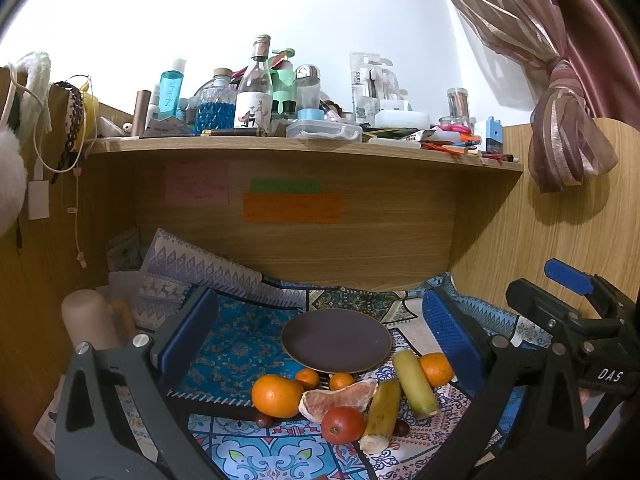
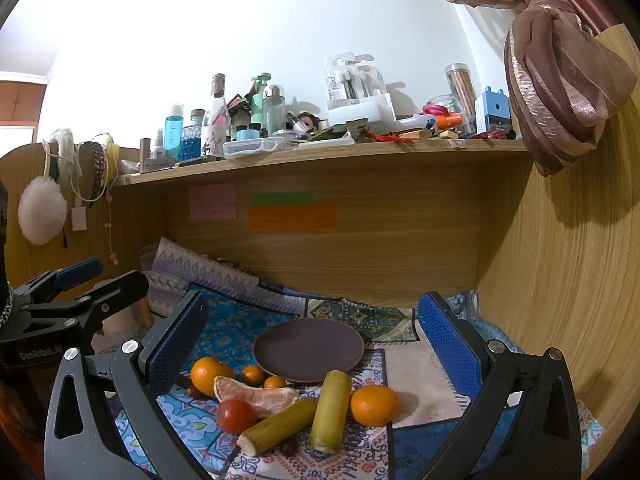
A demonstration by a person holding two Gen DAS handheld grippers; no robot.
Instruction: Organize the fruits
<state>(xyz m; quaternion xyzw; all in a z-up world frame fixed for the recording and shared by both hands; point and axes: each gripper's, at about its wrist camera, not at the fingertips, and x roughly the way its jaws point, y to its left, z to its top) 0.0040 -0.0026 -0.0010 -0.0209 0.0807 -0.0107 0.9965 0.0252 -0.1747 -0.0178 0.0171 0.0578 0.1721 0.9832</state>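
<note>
Lying on the patterned cloth [image 2: 416,364] just in front of the empty dark plate [image 2: 308,354] were two sugarcane pieces [image 2: 329,410], long axes running roughly front to back, the left one slanted; a grapefruit segment [image 2: 256,394], a tomato [image 2: 236,415] and oranges [image 2: 374,405] lay close around. Left gripper [image 1: 320,332] and right gripper [image 2: 310,336] hovered side by side, jaws spread wide, grasping nothing. Bare cloth remained right of the fruit; wooden walls closed in beyond.

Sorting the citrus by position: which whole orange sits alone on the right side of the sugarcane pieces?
The orange right of the upright-looking cane piece; the other big orange and two small ones lie left, near the peeled segment.
</note>
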